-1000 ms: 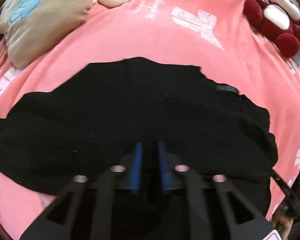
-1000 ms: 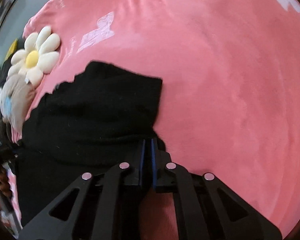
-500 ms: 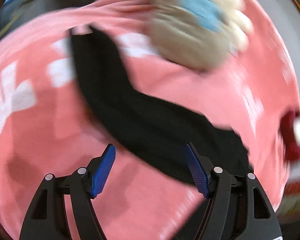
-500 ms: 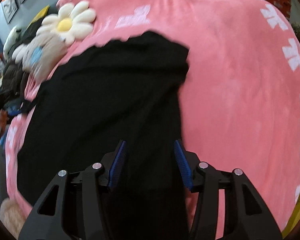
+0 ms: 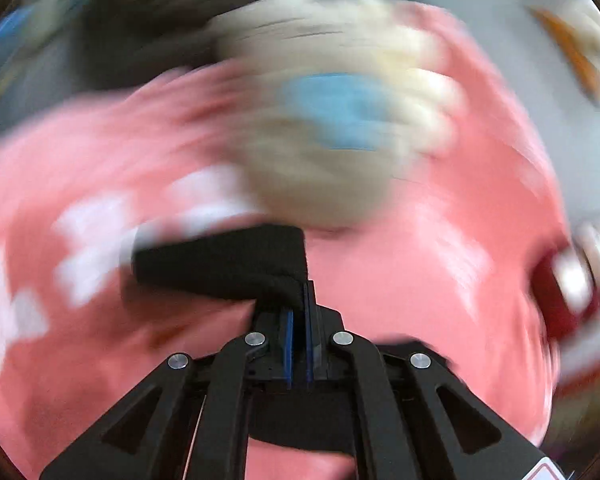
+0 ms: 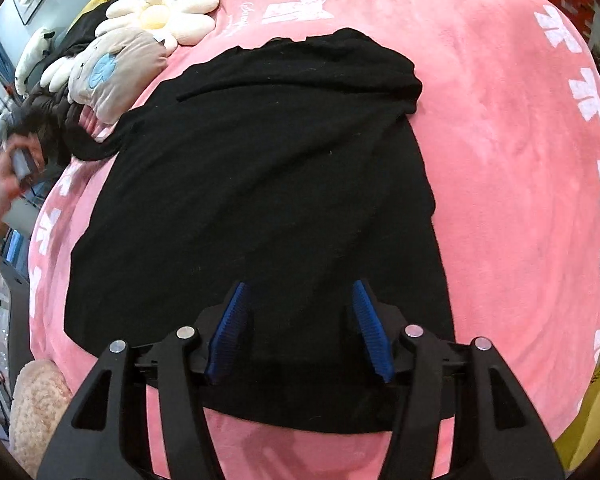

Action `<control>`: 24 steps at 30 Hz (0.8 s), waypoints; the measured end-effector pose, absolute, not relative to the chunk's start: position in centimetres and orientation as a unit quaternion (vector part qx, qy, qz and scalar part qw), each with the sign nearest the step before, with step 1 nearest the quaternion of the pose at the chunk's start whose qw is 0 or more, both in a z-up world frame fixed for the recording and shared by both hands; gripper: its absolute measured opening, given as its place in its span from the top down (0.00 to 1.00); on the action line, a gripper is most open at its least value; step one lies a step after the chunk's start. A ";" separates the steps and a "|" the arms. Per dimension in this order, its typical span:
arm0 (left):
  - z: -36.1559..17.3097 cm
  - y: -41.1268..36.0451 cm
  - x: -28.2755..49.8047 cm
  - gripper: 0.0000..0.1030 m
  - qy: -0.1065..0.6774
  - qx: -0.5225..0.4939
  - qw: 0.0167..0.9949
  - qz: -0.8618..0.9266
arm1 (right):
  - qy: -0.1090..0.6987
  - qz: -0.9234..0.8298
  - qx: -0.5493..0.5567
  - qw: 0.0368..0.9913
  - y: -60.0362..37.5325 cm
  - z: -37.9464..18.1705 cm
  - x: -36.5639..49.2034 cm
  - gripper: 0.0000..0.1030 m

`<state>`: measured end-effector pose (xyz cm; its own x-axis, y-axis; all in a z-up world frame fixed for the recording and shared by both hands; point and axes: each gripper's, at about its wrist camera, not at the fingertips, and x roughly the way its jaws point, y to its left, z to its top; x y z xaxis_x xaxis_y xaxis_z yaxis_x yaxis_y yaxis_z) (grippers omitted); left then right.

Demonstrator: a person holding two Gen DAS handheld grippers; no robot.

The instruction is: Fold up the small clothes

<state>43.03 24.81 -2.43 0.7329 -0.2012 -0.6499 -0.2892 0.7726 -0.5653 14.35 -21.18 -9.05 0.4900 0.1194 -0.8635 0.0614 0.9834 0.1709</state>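
Pink plush blanket (image 6: 500, 128) with white bow prints covers the whole surface in both wrist views. At the far left edge of the right wrist view, a person's hand (image 6: 10, 172) holds the other tool's handle, beside a beige stuffed toy with a blue patch (image 6: 112, 72) and a cream flower cushion (image 6: 160, 12) near the blanket's upper left. The black garment (image 6: 260, 184) lies spread over the middle of the blanket, its top edge rumpled and a strip of it trailing out leftward toward that hand. The right gripper (image 6: 298, 328) hangs above the garment's near hem; its jaws have just been opening, the blue pads (image 6: 228, 332) stand apart, and no cloth is pinched between them.

The left wrist view is heavily blurred. The left gripper (image 5: 298, 312) is clenched on a corner of the black garment (image 5: 228, 264); its jaws have just been closing, and the cloth runs from the tips out to the left, lifted off the blanket (image 5: 420, 272). The beige toy (image 5: 324, 136) shows above it, and a dark red plush toy (image 5: 556, 292) sits at the right edge.
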 end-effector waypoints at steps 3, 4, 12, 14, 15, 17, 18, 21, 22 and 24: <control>5.3 14.6 43.3 0.98 0.335 -0.270 0.898 -0.096 | 0.498 0.016 0.107 0.860 -21.3 -9.1 14.3 0.48; 7.0 11.1 43.2 0.98 0.332 -0.252 0.900 -0.127 | 0.495 0.014 0.111 0.862 -21.4 -9.0 14.1 0.48; 3.5 -9.7 38.0 0.26 0.419 -0.109 0.873 -0.226 | 0.471 -0.022 0.133 0.872 -26.1 -7.5 12.5 0.42; 1.0 -11.2 35.1 0.26 0.431 -0.051 0.875 -0.216 | 0.463 -0.030 0.133 0.876 -27.6 -6.9 13.1 0.42; -0.4 -10.5 34.0 0.26 0.438 -0.042 0.873 -0.210 | 0.458 -0.033 0.128 0.879 -28.3 -6.4 13.8 0.42; -3.1 -9.0 31.8 0.26 0.466 -0.044 0.862 -0.195 | 0.445 -0.022 0.119 0.887 -29.3 -5.1 16.7 0.42; -4.2 -8.2 31.3 0.26 0.479 -0.048 0.857 -0.185 | 0.438 -0.019 0.118 0.891 -29.6 -4.7 18.0 0.42; -6.4 -5.1 29.4 0.26 0.506 -0.054 0.848 -0.145 | 0.422 -0.007 0.119 0.899 -30.1 -3.6 24.3 0.42; -6.9 -4.2 29.0 0.26 0.512 -0.054 0.846 -0.135 | 0.418 -0.005 0.125 0.900 -30.3 -3.6 26.9 0.42; -7.6 -2.0 27.6 0.26 0.517 -0.048 0.847 -0.113 | 0.426 -0.006 0.153 0.892 -30.9 -4.4 31.4 0.42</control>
<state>27.63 -2.03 -7.61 0.4399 -0.2417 -0.8649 0.1421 0.9697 -0.1987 31.36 -30.89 -4.39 0.6370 0.1196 -0.7615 0.1411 0.9531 0.2678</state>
